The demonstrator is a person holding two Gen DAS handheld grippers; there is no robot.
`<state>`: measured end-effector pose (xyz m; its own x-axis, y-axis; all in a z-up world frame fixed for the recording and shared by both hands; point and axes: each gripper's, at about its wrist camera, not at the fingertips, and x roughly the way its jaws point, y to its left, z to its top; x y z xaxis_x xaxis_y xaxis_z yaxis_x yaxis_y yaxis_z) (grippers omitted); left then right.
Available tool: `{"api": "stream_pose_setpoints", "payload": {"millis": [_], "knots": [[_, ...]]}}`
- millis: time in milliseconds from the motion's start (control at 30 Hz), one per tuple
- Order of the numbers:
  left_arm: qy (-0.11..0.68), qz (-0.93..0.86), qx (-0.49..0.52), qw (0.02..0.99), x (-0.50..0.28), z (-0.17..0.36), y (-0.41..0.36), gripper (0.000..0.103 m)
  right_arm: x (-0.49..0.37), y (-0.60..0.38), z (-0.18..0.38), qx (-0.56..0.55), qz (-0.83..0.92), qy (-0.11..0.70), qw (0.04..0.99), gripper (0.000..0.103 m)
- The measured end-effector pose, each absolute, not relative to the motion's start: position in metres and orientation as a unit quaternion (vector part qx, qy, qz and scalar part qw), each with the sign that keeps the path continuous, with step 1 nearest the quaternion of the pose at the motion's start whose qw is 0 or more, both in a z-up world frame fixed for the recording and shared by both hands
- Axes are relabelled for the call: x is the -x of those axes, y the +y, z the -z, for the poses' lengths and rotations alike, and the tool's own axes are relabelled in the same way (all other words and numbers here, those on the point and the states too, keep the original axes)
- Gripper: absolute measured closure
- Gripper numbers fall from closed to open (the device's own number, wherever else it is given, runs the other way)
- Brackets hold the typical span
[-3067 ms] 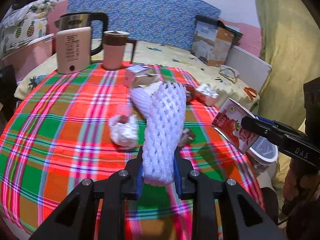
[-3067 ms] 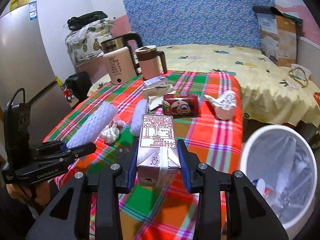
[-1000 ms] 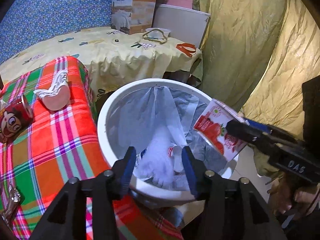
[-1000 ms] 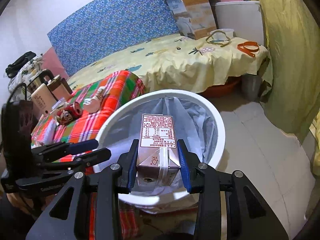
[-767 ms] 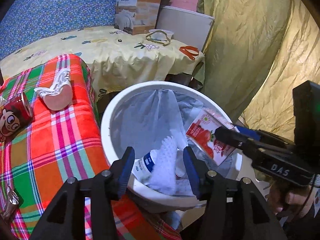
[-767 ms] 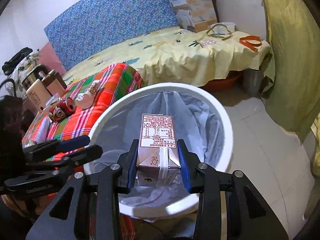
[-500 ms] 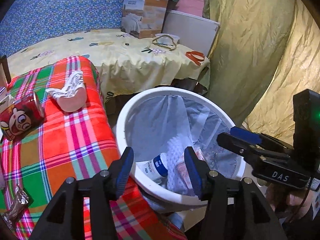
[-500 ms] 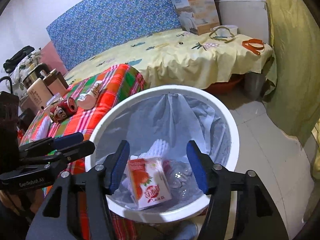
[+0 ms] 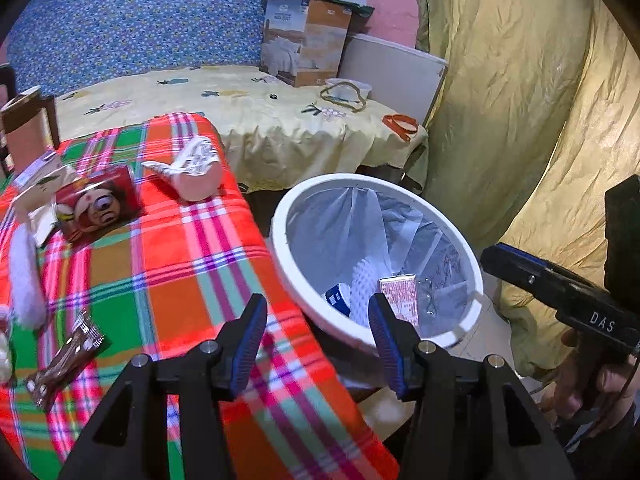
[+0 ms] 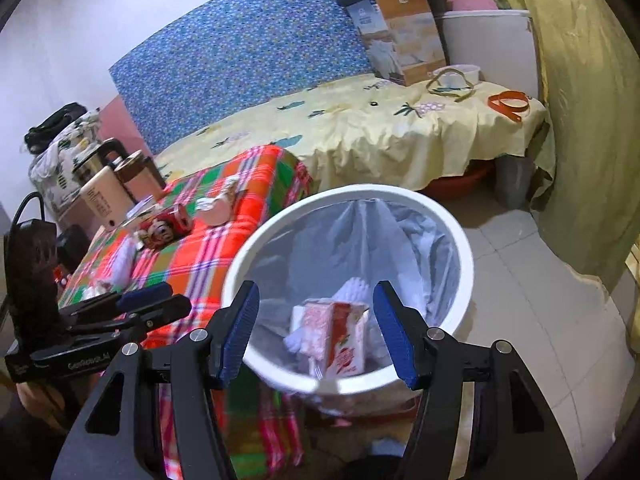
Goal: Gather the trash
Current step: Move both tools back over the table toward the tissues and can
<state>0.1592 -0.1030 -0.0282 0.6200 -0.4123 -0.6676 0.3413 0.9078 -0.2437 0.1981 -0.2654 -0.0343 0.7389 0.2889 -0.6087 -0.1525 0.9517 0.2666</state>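
Item: red can lying on its side on my plaid surface, at ten o'clock from my left tongs, the nearer pair; right tongs over bin; both agape, empty.

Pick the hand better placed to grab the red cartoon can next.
Left. The left gripper hangs open and empty over the plaid table edge, nearer the can; the right gripper, also empty, sits over the bin.

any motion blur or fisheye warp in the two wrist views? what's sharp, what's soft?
Left wrist: heavy barrel warp with dark corners; plaid tablecloth smears near the bottom edge, while the bin's far rim stays fairly crisp. Right wrist: same warp; carton in the bin and the bin's near rim are blurred, bed sharp.
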Motion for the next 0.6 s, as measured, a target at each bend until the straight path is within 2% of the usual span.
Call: {"api": "stream_pose_setpoints", "payload": {"millis": [600], "knots": [[0.356,0.149,0.054,0.921,-0.112,0.022,-0.046,0.048,-0.175,-0.202,0.032,-0.051,-0.188,0.348,0.917,0.042]]}}
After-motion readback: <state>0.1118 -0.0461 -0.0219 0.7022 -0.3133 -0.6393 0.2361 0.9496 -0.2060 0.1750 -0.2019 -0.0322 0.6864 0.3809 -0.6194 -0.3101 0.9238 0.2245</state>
